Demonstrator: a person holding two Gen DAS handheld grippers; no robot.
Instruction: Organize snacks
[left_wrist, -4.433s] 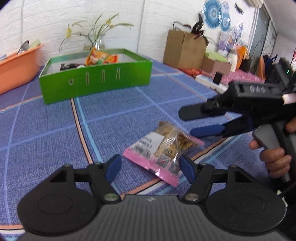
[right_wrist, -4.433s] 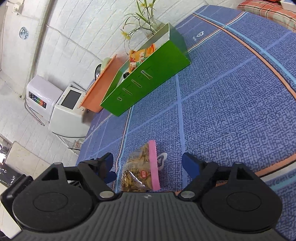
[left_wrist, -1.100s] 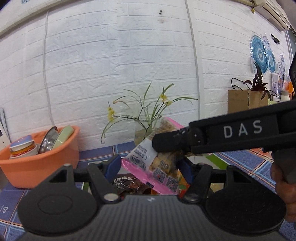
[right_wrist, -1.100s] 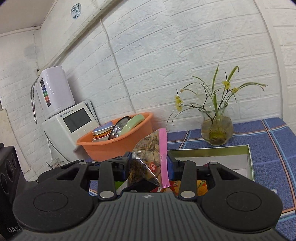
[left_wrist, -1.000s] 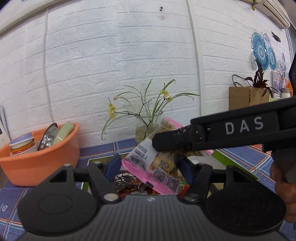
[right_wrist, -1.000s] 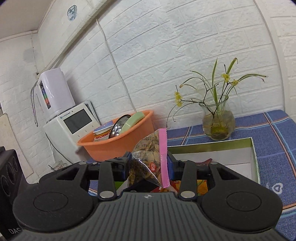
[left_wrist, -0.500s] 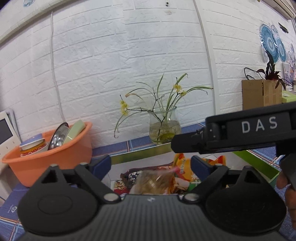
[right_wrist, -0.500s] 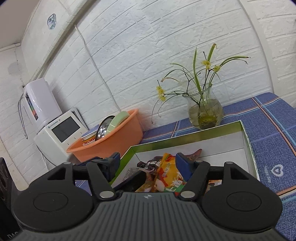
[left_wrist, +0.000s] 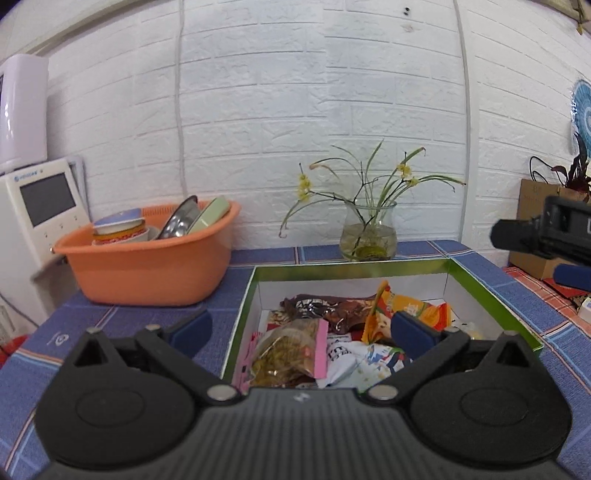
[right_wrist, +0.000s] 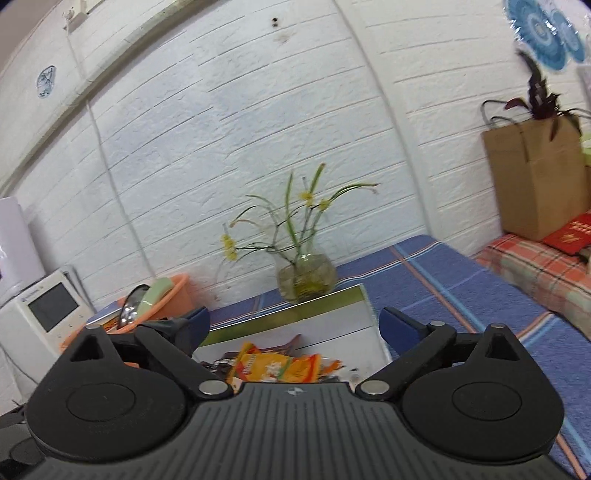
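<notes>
Our left tool (left_wrist: 299, 328) is opening wide with nothing pinched, and our right tool (right_wrist: 293, 325) is wide and holds nothing too. The pink-edged snack bag (left_wrist: 291, 352) lies in the green box (left_wrist: 495, 295) on the table (left_wrist: 122, 317), just below and ahead of the left tool. Its long side points away from us, and the left tool is nearer.

pink-edged nut packet (left_wrist: 291, 350) — flat | in green box (left_wrist: 491, 291) — atop snacks

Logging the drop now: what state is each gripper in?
Left gripper: jaws opening wide, holding nothing; pink-edged snack bag lies in green box.
Right gripper: open, empty.
</notes>
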